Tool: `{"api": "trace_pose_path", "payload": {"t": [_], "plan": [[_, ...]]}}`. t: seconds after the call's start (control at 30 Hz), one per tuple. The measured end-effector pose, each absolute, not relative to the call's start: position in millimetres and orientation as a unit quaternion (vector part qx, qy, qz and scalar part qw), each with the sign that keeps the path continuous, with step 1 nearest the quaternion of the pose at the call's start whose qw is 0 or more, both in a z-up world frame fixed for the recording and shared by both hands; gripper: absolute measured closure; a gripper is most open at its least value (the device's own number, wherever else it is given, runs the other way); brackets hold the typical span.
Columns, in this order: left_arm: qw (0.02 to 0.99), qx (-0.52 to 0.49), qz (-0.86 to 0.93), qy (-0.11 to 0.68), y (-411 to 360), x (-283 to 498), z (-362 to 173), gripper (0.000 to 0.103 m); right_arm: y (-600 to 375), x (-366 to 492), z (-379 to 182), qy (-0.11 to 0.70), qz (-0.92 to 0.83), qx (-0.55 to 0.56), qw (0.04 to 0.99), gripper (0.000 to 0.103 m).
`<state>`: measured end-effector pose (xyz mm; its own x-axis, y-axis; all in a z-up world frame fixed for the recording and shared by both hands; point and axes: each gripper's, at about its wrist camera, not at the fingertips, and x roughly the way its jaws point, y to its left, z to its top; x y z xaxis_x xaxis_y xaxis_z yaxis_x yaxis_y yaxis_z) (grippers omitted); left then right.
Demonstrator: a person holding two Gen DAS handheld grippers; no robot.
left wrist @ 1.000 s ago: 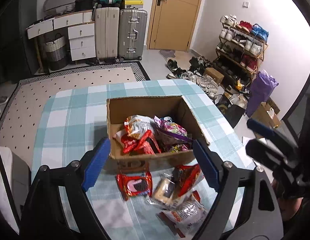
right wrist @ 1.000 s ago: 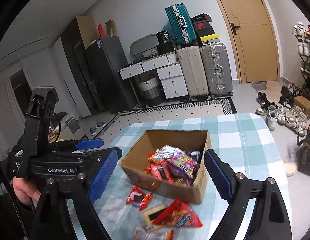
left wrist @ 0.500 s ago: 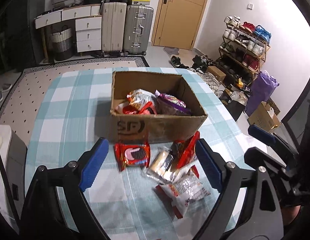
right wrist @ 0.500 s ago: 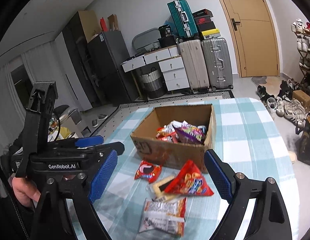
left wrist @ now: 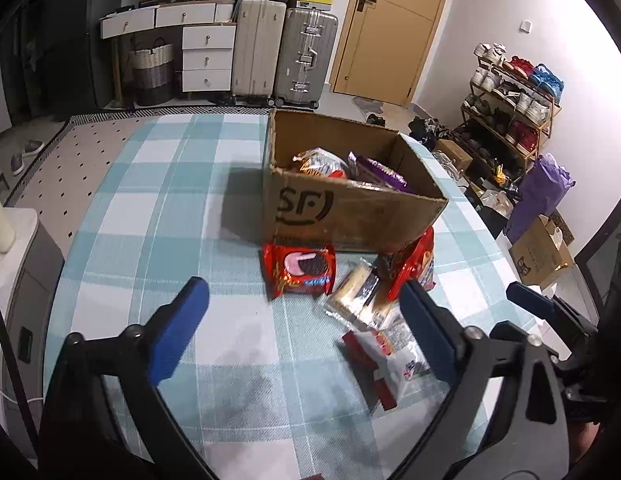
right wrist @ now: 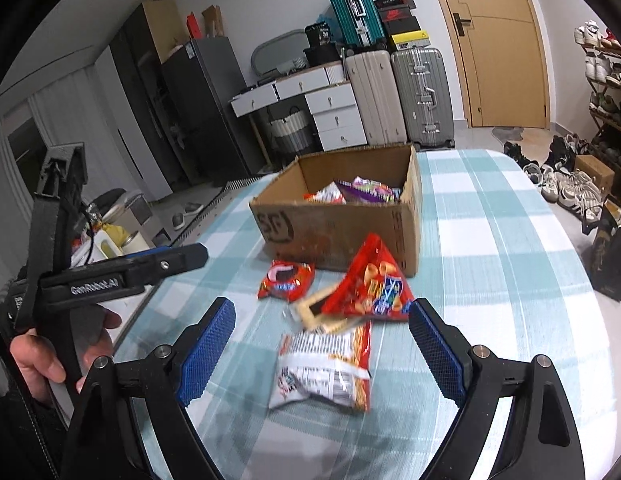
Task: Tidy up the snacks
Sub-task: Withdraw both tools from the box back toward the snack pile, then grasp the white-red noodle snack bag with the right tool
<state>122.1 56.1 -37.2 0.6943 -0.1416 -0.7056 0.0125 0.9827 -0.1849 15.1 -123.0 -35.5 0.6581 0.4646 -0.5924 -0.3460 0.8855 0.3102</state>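
A cardboard box (left wrist: 350, 208) (right wrist: 338, 224) with several snack packets inside stands on the checked tablecloth (left wrist: 158, 216). In front of it lie a red cookie packet (left wrist: 299, 269) (right wrist: 285, 280), a clear-wrapped biscuit bar (left wrist: 356, 294) (right wrist: 316, 312), a red chips bag (right wrist: 370, 286) (left wrist: 412, 262) and a white-and-red packet (right wrist: 324, 368) (left wrist: 384, 364). My left gripper (left wrist: 304, 332) hovers over the cloth just before the cookie packet, its jaws opening with nothing between them. My right gripper (right wrist: 320, 354) stands open above the white-and-red packet, not touching it. The left gripper's side (right wrist: 110, 280) shows in the right wrist view, held by a hand (right wrist: 50, 352).
Suitcases (left wrist: 282, 48), a white drawer unit (left wrist: 206, 52) and a door (left wrist: 390, 28) line the far wall. A shoe rack (left wrist: 510, 104) and a purple bag (left wrist: 538, 196) stand to the right of the table. Bare cloth lies left of the box.
Both grippers have sunk toward the table and drawn nearer the loose packets, so the box now shows side-on. The left jaws have spread wider.
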Motion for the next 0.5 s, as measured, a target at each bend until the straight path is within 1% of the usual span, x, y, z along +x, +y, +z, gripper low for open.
{"api": "trace_pose_path", "payload": {"t": [0.23, 0.3, 0.5], "plan": [[0.912, -0.093, -0.036, 0.399, 64.6, 115.4, -55.0, 0.004, -113.5, 14.9, -54.7, 0.368, 0.228, 0.079, 0.898, 0.013], [0.911, -0.092, -0.038, 0.400, 64.6, 113.5, -59.7, 0.001, -110.6, 17.2, -61.0, 0.375, 0.229, 0.077, 0.895, 0.013], [0.912, -0.079, -0.034, 0.402, 64.7, 109.7, -76.8, 0.001, -101.9, 25.2, -83.0, 0.401, 0.229, 0.070, 0.884, 0.013]]}}
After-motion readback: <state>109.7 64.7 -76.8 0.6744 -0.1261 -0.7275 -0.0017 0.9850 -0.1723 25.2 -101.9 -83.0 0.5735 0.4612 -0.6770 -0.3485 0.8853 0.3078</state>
